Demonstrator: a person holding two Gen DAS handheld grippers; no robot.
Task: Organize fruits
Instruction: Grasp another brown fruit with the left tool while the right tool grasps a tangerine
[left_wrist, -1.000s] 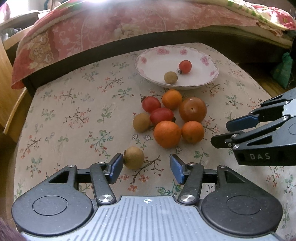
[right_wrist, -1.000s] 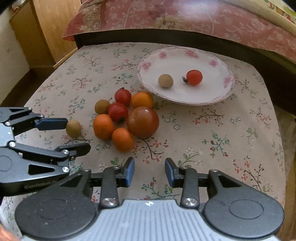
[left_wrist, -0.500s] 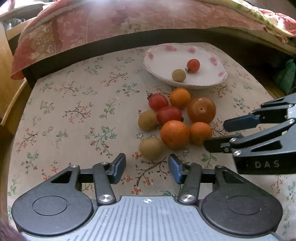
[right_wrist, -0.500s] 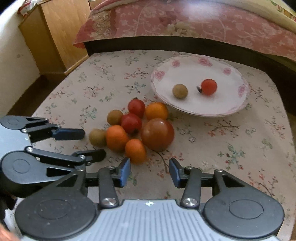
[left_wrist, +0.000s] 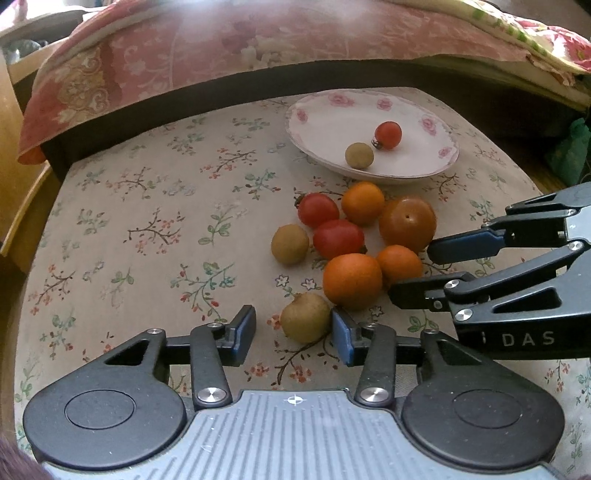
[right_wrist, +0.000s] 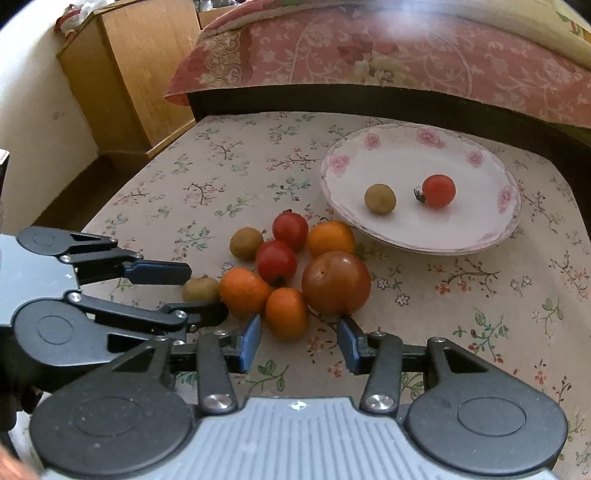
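Left gripper (left_wrist: 293, 330) fingers spread around the longan (left_wrist: 306, 317), perhaps touching; right gripper (right_wrist: 300, 338) fingers gape, empty.

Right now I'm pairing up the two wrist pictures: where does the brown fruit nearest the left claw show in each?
Left wrist view: the brown fruit sits low and centre, between the open left claw fingers, against the right pad.
Right wrist view: it lies left of centre, between the left claw's fingers.
Shared landmark: the floral plate, behind the fruit pile in both.
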